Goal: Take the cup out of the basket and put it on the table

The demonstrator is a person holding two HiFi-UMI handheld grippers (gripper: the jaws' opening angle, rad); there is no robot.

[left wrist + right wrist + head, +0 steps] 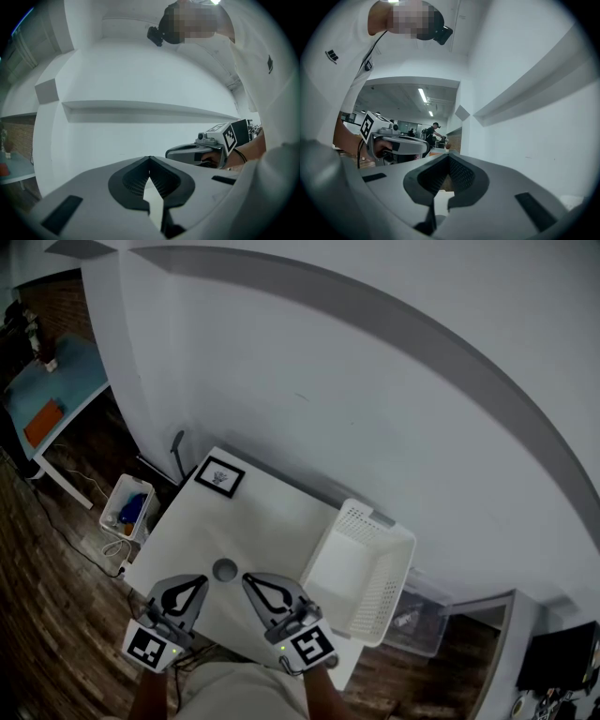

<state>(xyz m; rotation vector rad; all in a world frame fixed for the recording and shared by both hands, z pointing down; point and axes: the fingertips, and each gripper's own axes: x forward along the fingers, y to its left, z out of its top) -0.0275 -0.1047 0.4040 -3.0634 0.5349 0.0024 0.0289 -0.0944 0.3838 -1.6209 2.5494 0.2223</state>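
A small grey round cup (225, 570) stands on the white table (253, 521), seen from above, near the front edge. The white slatted basket (366, 568) sits on the table's right end and shows nothing inside. My left gripper (197, 581) (150, 158) is just left of the cup, held level and shut with nothing between its jaws. My right gripper (249, 578) (450, 155) is just right of the cup, also shut and holding nothing. Each gripper view shows the other gripper: the right gripper (187, 152) and the left gripper (410, 143). The cup is in neither gripper view.
A framed black-and-white marker card (218, 476) lies at the table's far left corner. A white floor bin (127, 507) with blue items stands left of the table, a clear box (417, 624) right of it. The wall is close behind. A person (433, 131) stands far off.
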